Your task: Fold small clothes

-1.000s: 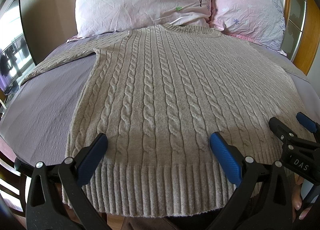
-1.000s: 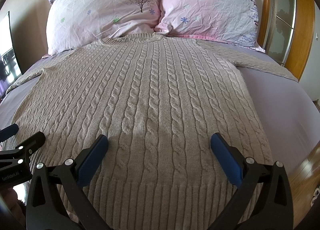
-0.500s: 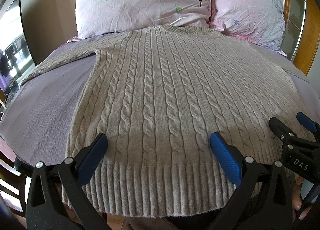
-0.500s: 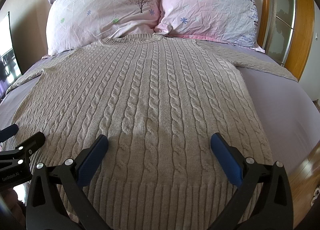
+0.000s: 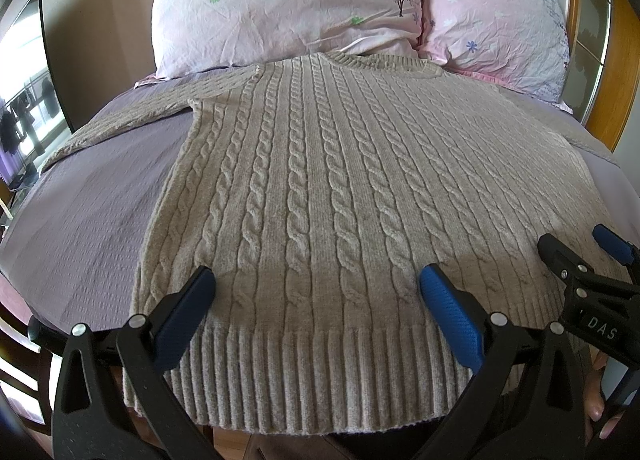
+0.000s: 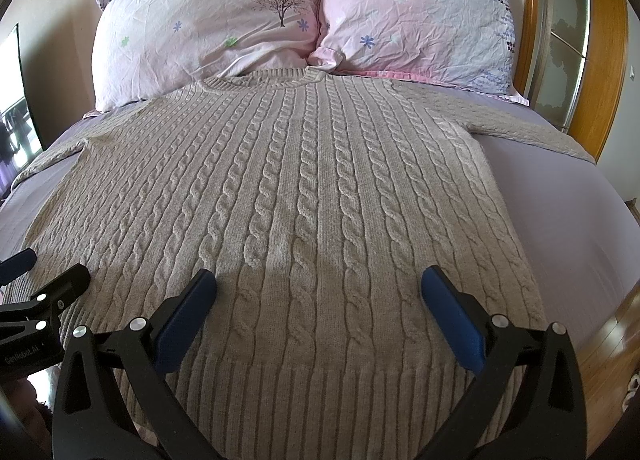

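Change since earlier frames: none visible; both tongs hold the same hover.
Left tongs [image 5: 316, 296]: spread wide, gripping nothing, above the hem.
Right tongs [image 6: 318, 294]: spread wide, gripping nothing, just beside the left.
Sweater [image 5: 340, 196]: flat on the bed [image 5: 84, 200], collar against the pillows [image 5: 288, 4], sleeves out.
Progress: no fold made; all folding remains.

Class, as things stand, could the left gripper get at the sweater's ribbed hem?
Probably yes: the left gripper hangs open right above the ribbed hem of the sweater, with nothing lying between them.
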A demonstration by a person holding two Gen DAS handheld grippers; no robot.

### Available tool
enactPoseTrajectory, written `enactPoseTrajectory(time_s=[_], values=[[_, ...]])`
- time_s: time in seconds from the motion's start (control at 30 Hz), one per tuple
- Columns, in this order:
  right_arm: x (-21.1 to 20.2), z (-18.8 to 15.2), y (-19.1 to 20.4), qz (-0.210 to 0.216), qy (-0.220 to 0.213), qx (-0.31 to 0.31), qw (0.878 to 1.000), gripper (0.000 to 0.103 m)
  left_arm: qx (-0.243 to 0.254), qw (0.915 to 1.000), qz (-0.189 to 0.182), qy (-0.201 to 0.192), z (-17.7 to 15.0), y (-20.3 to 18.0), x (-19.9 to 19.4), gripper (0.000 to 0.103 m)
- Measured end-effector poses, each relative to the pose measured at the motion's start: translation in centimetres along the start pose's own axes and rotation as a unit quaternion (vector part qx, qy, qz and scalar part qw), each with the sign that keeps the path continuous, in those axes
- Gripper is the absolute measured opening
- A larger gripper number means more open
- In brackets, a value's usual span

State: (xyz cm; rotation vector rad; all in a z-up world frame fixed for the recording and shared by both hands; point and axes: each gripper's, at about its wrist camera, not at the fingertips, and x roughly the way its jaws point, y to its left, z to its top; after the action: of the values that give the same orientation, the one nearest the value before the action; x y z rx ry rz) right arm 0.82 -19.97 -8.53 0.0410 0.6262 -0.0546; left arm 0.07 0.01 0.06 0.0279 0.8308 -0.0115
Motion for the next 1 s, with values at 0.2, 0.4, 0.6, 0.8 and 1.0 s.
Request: enactPoseTrajectory(time_s=[0.2,0.4,0.6,0.8,1.0], values=[[0.0,0.0,0.0,0.000,0.000,0.000,1.000,0.102,0.000,1.0000,0.000,-0.001,0.0,0.0,0.0,0.101],[0.0,0.0,0.0,0.000,-0.001,0.000,1.000,0.102,0.000,1.0000,0.000,-0.001,0.1,0.2,-0.3,0.101],[-0.5,0.3,0.1,0.000,-0.001,0.000,1.000,0.102,0.000,1.0000,0.000,-0.002,0.1,0.2,-0.3,0.101],[-0.5,0.8,-0.7,0.039,-0.028,-0.029,0.998,0.102,0.008,0.9999,-0.003,-0.006,0.1,0.0,-0.4,0.101],[-2.5,6.3,-10.3,0.096,-0.068,0.077,0.990,0.102,0.037,0.9987,-0.032,-0.014,1.0,0.3,-0.4,0.101]])
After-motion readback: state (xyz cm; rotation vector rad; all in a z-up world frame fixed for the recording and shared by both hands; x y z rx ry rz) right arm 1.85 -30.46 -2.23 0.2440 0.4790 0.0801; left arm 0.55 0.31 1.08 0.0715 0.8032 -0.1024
